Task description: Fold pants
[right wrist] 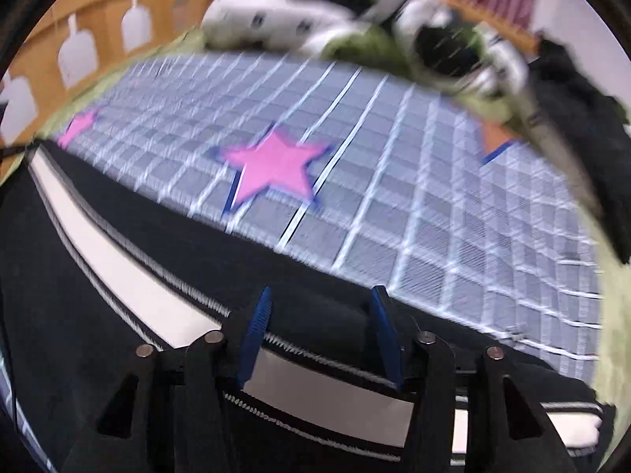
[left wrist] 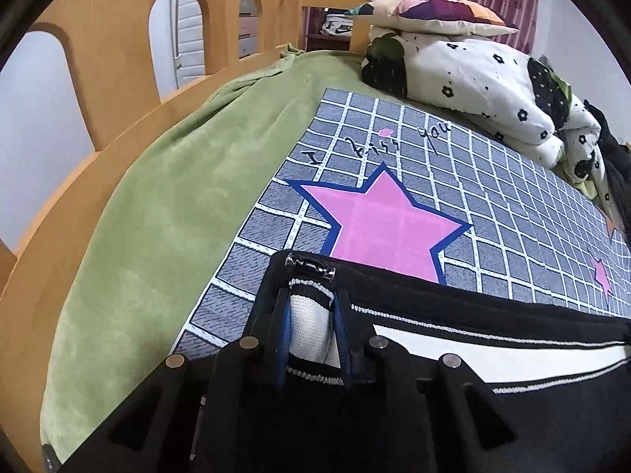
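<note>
A green blanket [left wrist: 157, 213] covered the wooden bed [left wrist: 79, 165], and over it lay a grey grid-patterned mat [left wrist: 512, 220] with pink stars. A rolled floral quilt [left wrist: 493, 90] sat at the mat's far edge under a pillow [left wrist: 430, 13]. The black pants [left wrist: 512, 414] with a white side stripe stretched along the mat's near edge. The left gripper [left wrist: 311, 315] pinched a bunched fold of them. The right gripper [right wrist: 321, 315] stood spread above the stripe, its view blurred.

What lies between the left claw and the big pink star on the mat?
Only the pants' black edge, then bare checked mat; the left wrist view shows the left claw clamping the fabric just below the star.
</note>
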A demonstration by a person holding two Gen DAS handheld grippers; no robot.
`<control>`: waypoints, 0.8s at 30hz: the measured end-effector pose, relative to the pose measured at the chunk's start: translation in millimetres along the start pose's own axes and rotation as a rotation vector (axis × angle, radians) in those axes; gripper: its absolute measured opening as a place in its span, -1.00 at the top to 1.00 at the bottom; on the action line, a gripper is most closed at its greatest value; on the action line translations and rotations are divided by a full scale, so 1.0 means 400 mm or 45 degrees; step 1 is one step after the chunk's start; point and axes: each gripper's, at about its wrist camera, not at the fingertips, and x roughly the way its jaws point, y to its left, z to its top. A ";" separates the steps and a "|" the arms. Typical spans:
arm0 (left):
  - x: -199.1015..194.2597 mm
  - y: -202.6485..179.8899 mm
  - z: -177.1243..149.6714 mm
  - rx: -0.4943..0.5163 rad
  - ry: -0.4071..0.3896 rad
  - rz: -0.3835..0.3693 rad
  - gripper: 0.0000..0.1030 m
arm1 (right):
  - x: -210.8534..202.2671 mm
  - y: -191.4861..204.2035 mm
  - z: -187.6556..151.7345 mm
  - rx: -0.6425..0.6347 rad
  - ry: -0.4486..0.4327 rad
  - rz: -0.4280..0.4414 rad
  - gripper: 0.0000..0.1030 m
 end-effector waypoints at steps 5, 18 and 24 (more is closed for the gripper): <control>-0.056 0.016 0.006 0.001 -0.076 -0.070 0.62 | 0.008 0.021 -0.002 -0.140 0.022 -0.048 0.93; 0.090 0.028 0.021 -0.124 0.019 0.003 0.62 | 0.035 -0.030 -0.022 0.146 -0.188 -0.034 0.92; 0.037 -0.022 0.016 0.035 0.031 0.206 0.13 | -0.025 -0.024 -0.033 0.098 -0.148 -0.116 0.56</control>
